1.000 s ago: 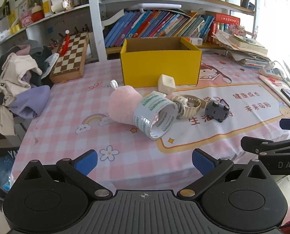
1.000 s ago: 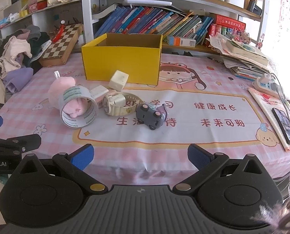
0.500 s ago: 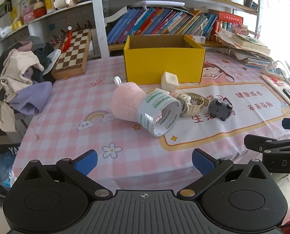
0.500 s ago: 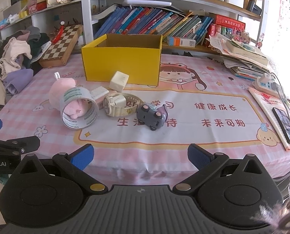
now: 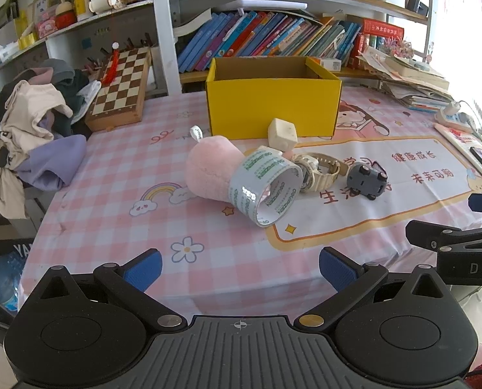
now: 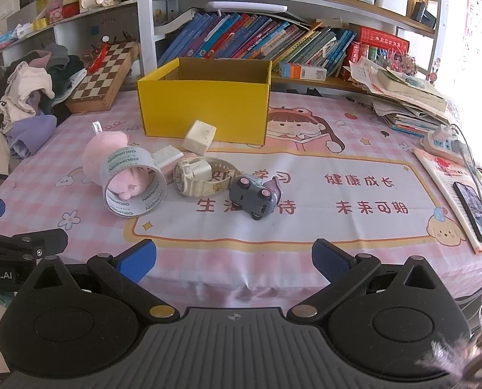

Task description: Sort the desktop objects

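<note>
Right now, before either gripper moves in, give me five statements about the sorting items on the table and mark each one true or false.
1. The roll of tape lies flat on its side with nothing in it. False: it stands tilted on its edge, with the pink plush toy poking into its hole.
2. The yellow box is open at the top. True.
3. The left gripper is shut on the watch. False: it is open and holds nothing.
4. The grey toy car sits on the table beside the watch. True.
5. The cream cube is inside the box. False: it sits on the table in front of it.
</note>
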A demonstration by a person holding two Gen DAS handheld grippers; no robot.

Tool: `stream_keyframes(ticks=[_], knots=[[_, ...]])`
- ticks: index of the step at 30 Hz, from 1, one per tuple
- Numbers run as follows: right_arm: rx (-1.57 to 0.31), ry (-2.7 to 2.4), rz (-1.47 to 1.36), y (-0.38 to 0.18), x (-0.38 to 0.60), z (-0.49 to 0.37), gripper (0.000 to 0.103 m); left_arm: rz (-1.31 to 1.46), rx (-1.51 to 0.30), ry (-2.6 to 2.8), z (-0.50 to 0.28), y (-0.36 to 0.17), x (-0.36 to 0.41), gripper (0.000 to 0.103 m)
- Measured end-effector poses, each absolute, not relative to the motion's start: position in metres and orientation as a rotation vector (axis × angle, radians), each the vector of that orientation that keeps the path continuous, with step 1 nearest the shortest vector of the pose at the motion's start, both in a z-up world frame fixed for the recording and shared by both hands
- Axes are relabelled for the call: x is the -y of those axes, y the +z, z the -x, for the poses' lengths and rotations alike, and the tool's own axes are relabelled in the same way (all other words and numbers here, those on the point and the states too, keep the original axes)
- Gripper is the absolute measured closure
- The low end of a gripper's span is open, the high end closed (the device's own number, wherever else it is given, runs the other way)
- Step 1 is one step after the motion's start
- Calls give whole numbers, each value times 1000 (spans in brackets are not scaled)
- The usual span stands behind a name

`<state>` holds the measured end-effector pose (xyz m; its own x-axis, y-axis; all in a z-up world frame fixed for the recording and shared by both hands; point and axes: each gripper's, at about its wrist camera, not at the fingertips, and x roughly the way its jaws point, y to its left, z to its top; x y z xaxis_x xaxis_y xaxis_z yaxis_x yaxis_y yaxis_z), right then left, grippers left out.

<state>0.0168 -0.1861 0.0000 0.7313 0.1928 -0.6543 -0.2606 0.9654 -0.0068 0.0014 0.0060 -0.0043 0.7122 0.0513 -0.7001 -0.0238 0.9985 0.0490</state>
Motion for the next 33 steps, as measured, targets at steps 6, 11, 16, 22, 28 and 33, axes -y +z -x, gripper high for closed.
stream_keyframes(ticks=[6, 11, 16, 22, 28, 33], knots=[[-709, 254, 101, 2, 185, -17, 0, -35, -767, 34, 0, -3, -7, 0], [-714, 258, 108, 1, 182, -17, 0, -31, -773, 37, -1, -3, -10, 0], [-719, 249, 111, 1, 180, -18, 0, -33, -786, 33, -2, -4, -12, 0], [-722, 262, 113, 0, 179, -17, 0, -34, -792, 25, -3, -5, -13, 0], [-723, 262, 117, 0, 178, -19, 0, -34, -794, 16, -5, -5, -14, 0], [-724, 266, 109, 0, 180, -20, 0, -31, -794, 17, -6, -6, -14, 0]])
